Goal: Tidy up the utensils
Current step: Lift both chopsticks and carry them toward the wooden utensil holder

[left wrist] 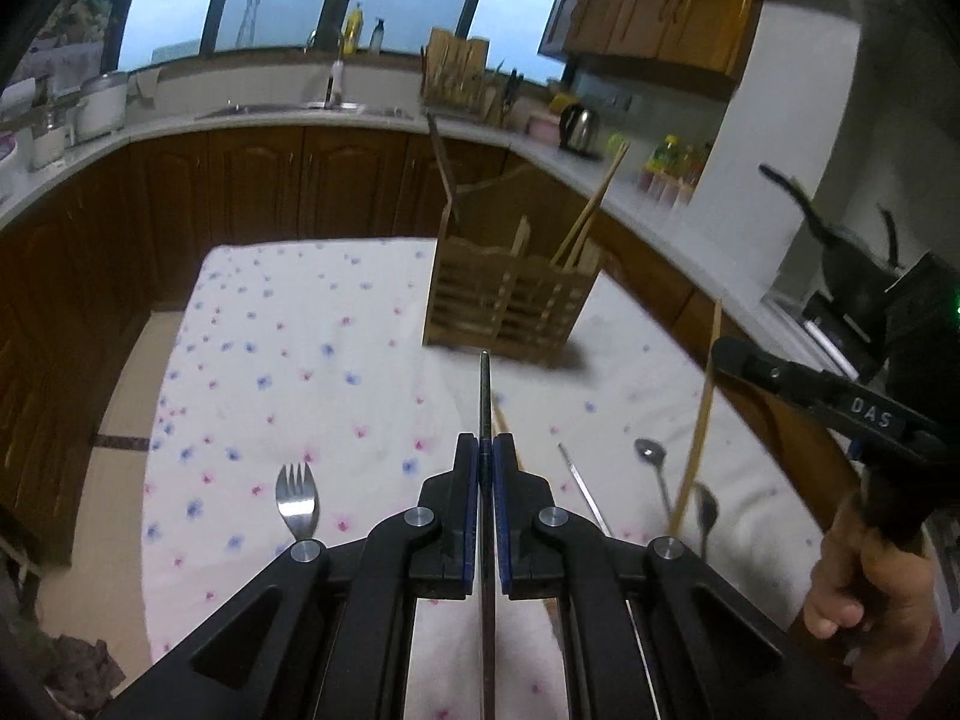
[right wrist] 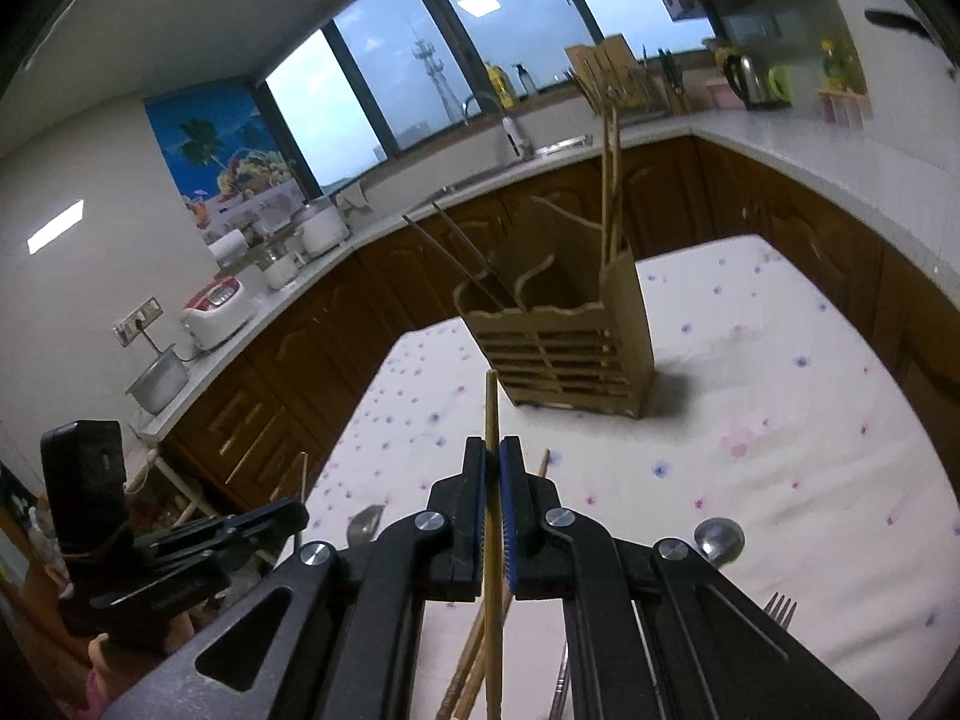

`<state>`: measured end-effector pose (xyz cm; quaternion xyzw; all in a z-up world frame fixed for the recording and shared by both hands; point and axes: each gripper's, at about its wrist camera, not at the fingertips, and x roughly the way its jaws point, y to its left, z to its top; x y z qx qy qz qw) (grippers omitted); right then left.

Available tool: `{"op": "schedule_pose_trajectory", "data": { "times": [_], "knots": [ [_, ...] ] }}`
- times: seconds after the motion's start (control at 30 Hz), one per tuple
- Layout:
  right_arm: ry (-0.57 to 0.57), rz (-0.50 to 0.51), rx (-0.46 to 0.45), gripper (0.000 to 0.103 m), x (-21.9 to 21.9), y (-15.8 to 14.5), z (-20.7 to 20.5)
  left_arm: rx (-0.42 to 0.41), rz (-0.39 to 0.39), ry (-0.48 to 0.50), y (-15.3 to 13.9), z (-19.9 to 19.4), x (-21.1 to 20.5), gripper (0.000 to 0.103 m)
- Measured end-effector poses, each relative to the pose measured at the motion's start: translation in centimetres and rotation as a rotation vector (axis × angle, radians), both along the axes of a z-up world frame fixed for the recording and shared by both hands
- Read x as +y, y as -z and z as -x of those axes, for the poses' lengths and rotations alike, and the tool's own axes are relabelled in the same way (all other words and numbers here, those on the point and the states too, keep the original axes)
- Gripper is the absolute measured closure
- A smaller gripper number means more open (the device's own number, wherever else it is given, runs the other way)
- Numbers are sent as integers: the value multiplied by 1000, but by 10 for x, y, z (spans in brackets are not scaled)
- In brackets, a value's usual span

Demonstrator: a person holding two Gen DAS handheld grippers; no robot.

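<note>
A wooden slatted utensil holder (left wrist: 510,294) stands on the flowered tablecloth (left wrist: 288,348), with dark chopsticks in its left part and bamboo ones in its right; it also shows in the right wrist view (right wrist: 564,354). My left gripper (left wrist: 486,450) is shut on a dark metal chopstick (left wrist: 485,384) pointing toward the holder. My right gripper (right wrist: 493,456) is shut on a bamboo chopstick (right wrist: 491,408), held above the table short of the holder. A fork (left wrist: 296,501), two spoons (left wrist: 651,456) and a metal chopstick (left wrist: 579,483) lie on the cloth.
Loose bamboo chopsticks (right wrist: 474,654) lie under my right gripper. A spoon (right wrist: 719,537) and fork (right wrist: 779,606) lie at its right. Brown cabinets and a white counter (left wrist: 360,117) with sink, kettle and rice cookers wrap around the table.
</note>
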<state>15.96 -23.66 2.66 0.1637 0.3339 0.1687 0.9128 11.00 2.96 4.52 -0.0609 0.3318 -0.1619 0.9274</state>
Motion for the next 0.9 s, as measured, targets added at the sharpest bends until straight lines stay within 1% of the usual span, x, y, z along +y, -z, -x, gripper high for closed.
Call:
{"op": "schedule_pose_trajectory", "data": {
  "times": [0.2, 0.3, 0.6, 0.9],
  "knots": [
    [-3, 11, -61, 99, 3, -21, 11, -72, 66, -3, -23, 26, 17, 100],
    [-8, 20, -80, 99, 6, -27, 14, -99, 79, -13, -26, 32, 21, 100],
    [-23, 21, -100, 99, 11, -29, 15, -89, 125, -24, -21, 28, 27, 100],
    [-26, 20, -121, 99, 10, -33, 16, -119, 138, -17, -25, 27, 23, 100]
  ]
}}
